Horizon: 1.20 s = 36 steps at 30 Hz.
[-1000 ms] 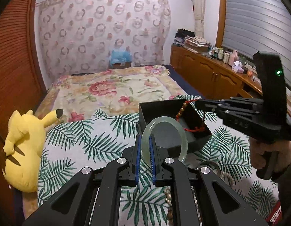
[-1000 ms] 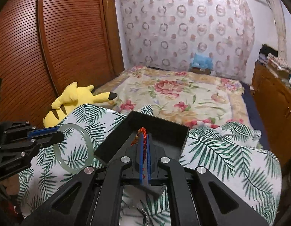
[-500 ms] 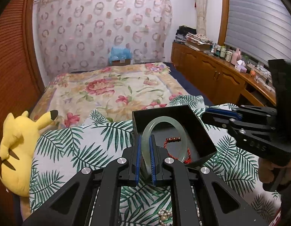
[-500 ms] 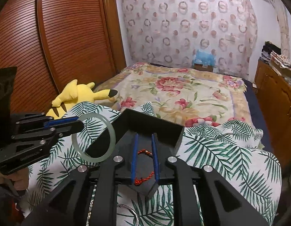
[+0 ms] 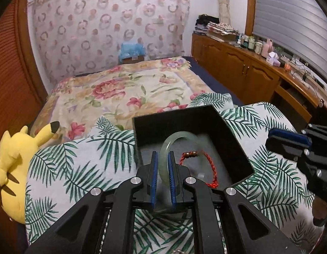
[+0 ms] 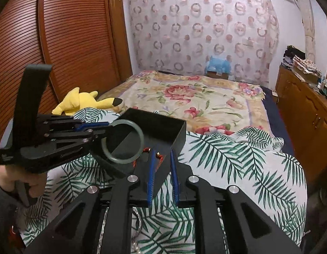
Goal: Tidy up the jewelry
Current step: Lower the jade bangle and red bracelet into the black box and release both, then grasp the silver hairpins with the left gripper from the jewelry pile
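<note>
Red cord bracelet (image 5: 197, 165) now dropped inside black box (image 5: 235, 135), right gripper (image 6: 162, 177) spread and empty, left gripper (image 5: 163, 177) pinching pale green bangle (image 5: 180, 136) over box.

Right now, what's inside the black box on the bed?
Inside the black box lies a red braided bracelet on the grey lining. The green jade bangle, clamped in the left hand-held gripper, hangs over the opening and hides part of the floor.
</note>
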Each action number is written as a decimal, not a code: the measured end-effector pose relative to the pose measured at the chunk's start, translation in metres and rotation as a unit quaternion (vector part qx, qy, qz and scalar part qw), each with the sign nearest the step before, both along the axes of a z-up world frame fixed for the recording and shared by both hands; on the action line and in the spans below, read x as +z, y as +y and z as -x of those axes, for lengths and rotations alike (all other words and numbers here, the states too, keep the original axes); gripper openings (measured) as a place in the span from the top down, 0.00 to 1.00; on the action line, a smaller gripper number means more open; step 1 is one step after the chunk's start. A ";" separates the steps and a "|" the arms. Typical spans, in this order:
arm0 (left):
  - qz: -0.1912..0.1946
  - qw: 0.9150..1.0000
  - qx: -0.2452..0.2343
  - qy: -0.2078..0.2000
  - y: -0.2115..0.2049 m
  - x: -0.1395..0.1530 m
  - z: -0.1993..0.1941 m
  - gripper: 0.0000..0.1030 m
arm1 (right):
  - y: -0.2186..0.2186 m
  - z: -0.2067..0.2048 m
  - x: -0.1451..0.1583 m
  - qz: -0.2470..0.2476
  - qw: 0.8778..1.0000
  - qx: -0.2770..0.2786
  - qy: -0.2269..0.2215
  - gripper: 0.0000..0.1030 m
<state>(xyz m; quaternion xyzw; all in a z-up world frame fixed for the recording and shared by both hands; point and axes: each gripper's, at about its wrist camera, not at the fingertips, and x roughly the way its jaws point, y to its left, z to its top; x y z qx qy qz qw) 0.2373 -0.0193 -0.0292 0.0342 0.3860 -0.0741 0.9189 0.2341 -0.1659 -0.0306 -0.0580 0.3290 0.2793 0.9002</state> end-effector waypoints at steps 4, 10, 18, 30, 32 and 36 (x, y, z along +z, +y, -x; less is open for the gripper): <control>-0.005 1.000 -0.005 -0.012 -0.002 0.005 0.011 0.79 | -0.007 0.011 -0.004 0.002 1.000 0.001 -0.002 0.85; 0.010 1.000 -0.011 -0.026 0.007 0.012 0.052 0.75 | -0.018 0.043 -0.008 -0.008 1.000 -0.001 -0.003 0.85; 0.029 0.999 -0.012 -0.030 0.018 0.003 0.106 0.71 | -0.023 0.096 -0.017 -0.020 1.000 0.009 -0.001 0.85; 0.061 0.998 -0.018 -0.011 0.023 -0.025 0.153 0.63 | -0.019 0.127 -0.037 -0.010 1.000 0.018 0.022 0.85; 0.064 0.998 -0.019 -0.005 0.022 -0.031 0.158 0.63 | -0.014 0.129 -0.042 -0.007 0.999 0.022 0.030 0.85; 0.067 0.997 -0.021 0.005 0.019 -0.038 0.161 0.63 | -0.007 0.132 -0.048 0.006 0.999 0.025 0.030 0.85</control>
